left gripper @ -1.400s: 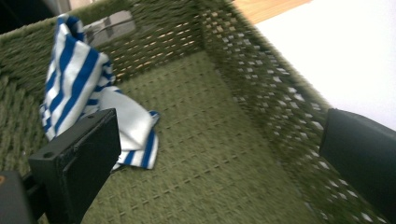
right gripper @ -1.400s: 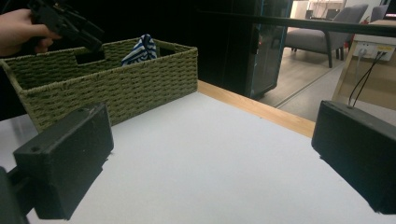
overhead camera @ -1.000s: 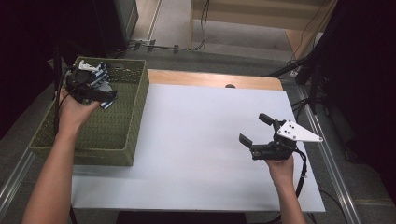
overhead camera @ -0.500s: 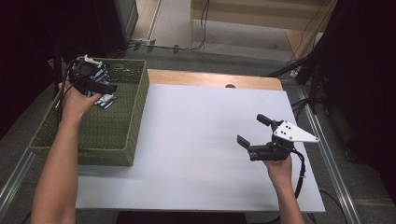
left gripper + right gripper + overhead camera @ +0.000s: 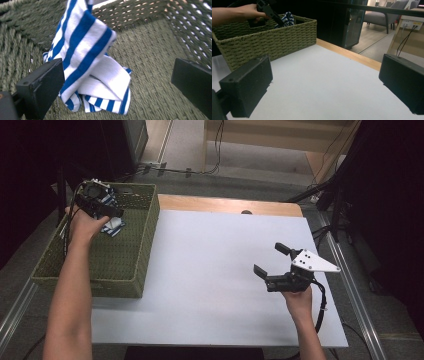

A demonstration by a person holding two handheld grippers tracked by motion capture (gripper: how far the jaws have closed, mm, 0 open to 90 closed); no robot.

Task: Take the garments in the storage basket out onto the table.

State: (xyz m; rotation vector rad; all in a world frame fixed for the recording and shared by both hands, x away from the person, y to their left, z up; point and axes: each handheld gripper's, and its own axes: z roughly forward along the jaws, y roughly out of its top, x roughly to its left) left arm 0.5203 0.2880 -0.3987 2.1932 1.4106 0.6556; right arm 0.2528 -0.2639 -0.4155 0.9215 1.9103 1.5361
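The blue-and-white striped cloth (image 5: 92, 67) lies crumpled in the far corner of the green woven basket (image 5: 131, 270), at ten o'clock on the white surface (image 5: 215, 270), part of it riding up the wall. Over the last second your left gripper (image 5: 100, 205) has moved from mid-basket deeper into that corner; its jaws gape wide, the cloth beside one jaw and not yet pinched. You seem to be lining up a grasp. Your right gripper (image 5: 280, 265) has stayed at four o'clock, equally wide, holding nothing.
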